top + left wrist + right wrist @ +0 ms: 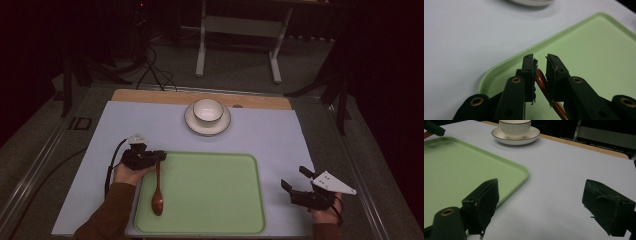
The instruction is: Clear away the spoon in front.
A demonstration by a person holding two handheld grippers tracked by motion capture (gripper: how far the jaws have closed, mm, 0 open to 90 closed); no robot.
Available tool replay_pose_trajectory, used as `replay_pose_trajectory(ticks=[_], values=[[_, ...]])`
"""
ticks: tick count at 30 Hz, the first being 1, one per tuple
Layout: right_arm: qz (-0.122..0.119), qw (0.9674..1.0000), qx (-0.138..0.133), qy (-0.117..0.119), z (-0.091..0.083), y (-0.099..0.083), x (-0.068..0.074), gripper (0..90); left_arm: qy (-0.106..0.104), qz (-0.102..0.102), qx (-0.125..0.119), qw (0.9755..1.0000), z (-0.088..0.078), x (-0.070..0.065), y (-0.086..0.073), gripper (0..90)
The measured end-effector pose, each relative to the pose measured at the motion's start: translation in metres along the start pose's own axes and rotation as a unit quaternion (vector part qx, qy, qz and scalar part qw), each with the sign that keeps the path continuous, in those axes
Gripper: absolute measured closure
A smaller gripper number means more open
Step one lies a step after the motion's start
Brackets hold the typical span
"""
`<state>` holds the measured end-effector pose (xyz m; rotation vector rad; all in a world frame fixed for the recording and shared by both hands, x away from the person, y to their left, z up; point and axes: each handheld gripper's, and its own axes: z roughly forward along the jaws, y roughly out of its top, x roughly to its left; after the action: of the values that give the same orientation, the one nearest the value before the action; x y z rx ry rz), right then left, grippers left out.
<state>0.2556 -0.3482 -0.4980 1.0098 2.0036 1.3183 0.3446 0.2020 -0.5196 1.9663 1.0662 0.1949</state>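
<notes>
Over the green tray (210, 195), left claw (540, 65) pinches spoon (157, 192); right claw (541, 202) gapes empty.

The left tool (159, 156) sits at the left, gripped in the person's left hand (128, 172), whose brown-sleeved forearm (107, 212) comes up from the bottom edge. Its jaws point to the right and stand nearly closed, pinching the thin handle of a spoon (541, 82) between the pads (533, 75); a black cable loops back from its body. The right tool (294, 179) is held low at the right by the right hand (327, 210), jaws angled up and to the left. In the right gripper view those jaws stand wide apart with nothing between them, above the desk (564, 177).
</notes>
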Motion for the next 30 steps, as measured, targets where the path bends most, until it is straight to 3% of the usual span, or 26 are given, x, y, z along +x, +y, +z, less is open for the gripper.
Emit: replay_pose_trajectory(ticks=[7,14,22,25,28,30], values=[[0.000,1.0000,0.001,0.001,0.000,0.000,0.000,13.8,0.014,0.019,0.016,0.9996,0.003,-0.002,-0.002,76.5],[-0.001,1.0000,0.002,0.002,0.001,0.000,0.000,13.8,0.047,0.033,0.039,0.9975,0.007,-0.002,-0.005,69.0],[-0.001,1.0000,0.002,0.002,0.000,0.000,0.000,13.8,0.091,0.070,0.062,0.9914,0.012,-0.008,-0.006,61.4],[-0.001,1.0000,0.001,0.002,0.000,0.000,0.000,13.8,0.103,0.074,0.065,0.9898,0.012,-0.008,-0.006,58.1],[-0.001,1.0000,0.000,0.002,0.000,0.000,0.000,13.8,0.111,0.073,0.058,0.9894,0.009,-0.008,-0.005,54.8],[0.000,1.0000,0.000,0.002,0.000,0.000,0.000,13.8,0.101,0.055,0.042,0.9924,0.004,-0.009,-0.003,51.6]])
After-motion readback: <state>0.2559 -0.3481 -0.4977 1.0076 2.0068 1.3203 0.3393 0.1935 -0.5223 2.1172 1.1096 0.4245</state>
